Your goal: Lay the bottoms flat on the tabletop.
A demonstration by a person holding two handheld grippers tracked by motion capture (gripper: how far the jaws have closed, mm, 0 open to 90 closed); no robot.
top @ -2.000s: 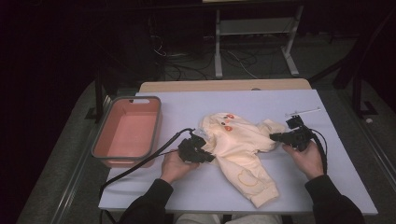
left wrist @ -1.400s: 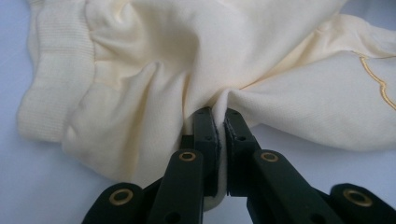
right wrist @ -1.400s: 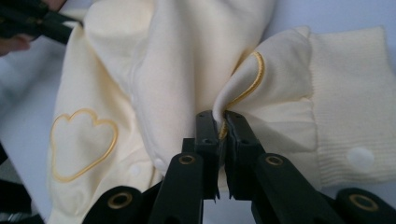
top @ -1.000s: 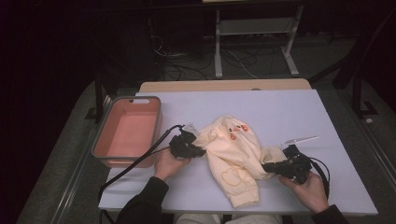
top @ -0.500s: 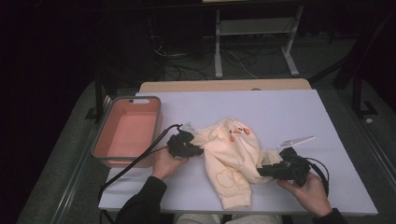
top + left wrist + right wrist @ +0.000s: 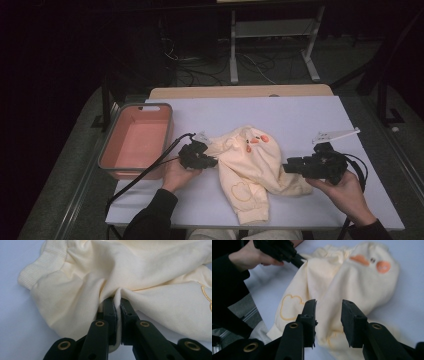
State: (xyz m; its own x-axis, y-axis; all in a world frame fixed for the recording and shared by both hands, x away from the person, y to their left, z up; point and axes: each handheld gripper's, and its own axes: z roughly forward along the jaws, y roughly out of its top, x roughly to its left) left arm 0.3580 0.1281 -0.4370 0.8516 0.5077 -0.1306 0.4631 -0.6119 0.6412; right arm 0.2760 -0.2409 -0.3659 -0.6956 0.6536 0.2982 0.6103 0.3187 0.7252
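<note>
Right tongs (image 6: 328, 323) have just been opening — jaws apart above the cream garment (image 6: 352, 282), nothing gripped.

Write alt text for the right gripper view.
The right gripper hangs with its two black jaws apart, nothing between them, above a cream sweatshirt with orange patches, crumpled on a pale table. Farther off, the left gripper, in a person's hand, pinches the sweatshirt's edge.

left hand-held gripper (image 6: 212, 162) clamped, right (image 6: 289, 167) opening.
</note>
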